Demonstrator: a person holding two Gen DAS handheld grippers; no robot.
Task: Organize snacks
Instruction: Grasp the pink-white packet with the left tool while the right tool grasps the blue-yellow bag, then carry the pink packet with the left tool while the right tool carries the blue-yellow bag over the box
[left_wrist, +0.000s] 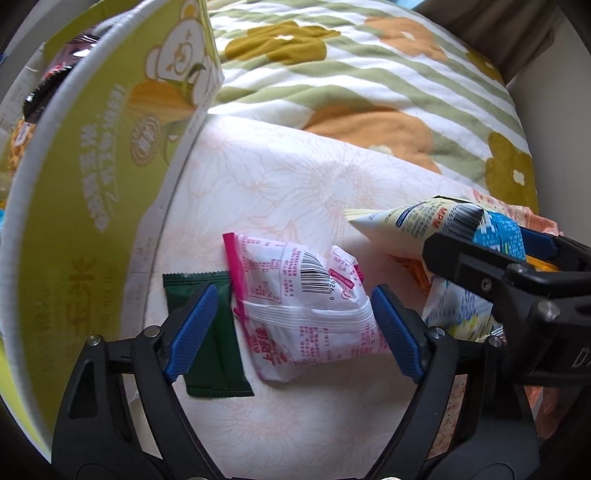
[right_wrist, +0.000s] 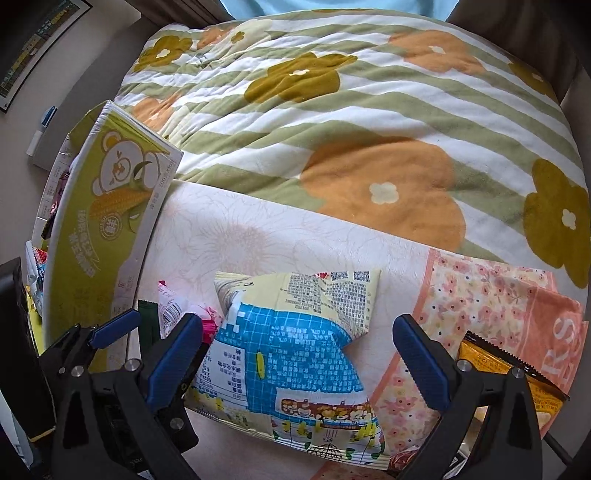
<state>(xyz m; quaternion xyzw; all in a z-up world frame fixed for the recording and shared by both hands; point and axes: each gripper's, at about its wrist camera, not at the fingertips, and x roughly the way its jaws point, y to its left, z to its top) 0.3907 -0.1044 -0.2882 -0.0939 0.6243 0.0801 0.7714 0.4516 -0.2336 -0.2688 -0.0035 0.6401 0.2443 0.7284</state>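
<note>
My left gripper (left_wrist: 293, 325) is open, its blue pads either side of a white and pink snack packet (left_wrist: 306, 306) that lies on the pale floral sheet. A dark green sachet (left_wrist: 210, 332) lies partly under that packet. My right gripper (right_wrist: 295, 354) is open around a blue and pale yellow snack bag (right_wrist: 295, 354); its black fingers also show in the left wrist view (left_wrist: 491, 273). The green cardboard box (left_wrist: 85, 192) with a bear print stands at the left with snacks inside; it also shows in the right wrist view (right_wrist: 107, 221).
A striped quilt with orange and mustard flowers (right_wrist: 351, 122) covers the far side. A pink floral cloth (right_wrist: 487, 306) lies at the right, with an orange packet (right_wrist: 517, 376) on it beside the right finger.
</note>
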